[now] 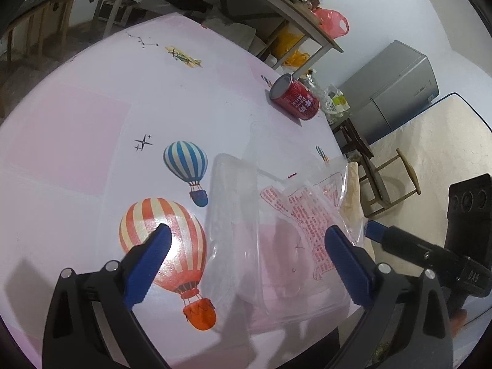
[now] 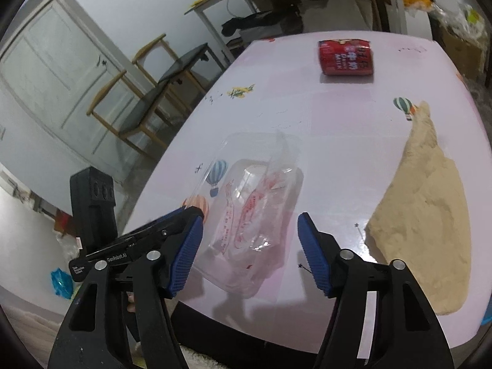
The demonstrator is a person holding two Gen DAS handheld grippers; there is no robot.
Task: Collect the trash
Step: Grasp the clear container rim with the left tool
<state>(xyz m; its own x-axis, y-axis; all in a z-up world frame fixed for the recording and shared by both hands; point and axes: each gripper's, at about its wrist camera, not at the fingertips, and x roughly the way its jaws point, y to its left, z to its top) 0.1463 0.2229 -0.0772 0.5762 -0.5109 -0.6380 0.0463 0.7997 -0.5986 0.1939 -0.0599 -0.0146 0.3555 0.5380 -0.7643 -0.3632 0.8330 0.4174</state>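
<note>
- My left gripper [image 1: 246, 252] and right gripper [image 2: 249, 243] both stood wide apart, holding nothing.
- The clear plastic tray [image 2: 255, 215], a printed wrapper [image 1: 307, 215] in it, lay on the table [image 1: 92, 123] right ahead of both, long axis running away from me.
- The red can [image 2: 346, 57] lay on its side, well beyond.

The worktop [image 2: 338, 129] is pale pink and lilac, printed with striped hot-air balloons in blue-white and orange-white, a yellow airplane and small dark stars. The clear plastic tray [image 2: 255, 215] holds a transparent wrapper [image 1: 307, 215] with red print, the can [image 2: 346, 57] is red with white letters, and the crumpled paper bag [image 2: 427, 215] is tan. Both the left claw [image 1: 246, 264] and the right claw [image 2: 249, 255] are black with blue pads.
</note>
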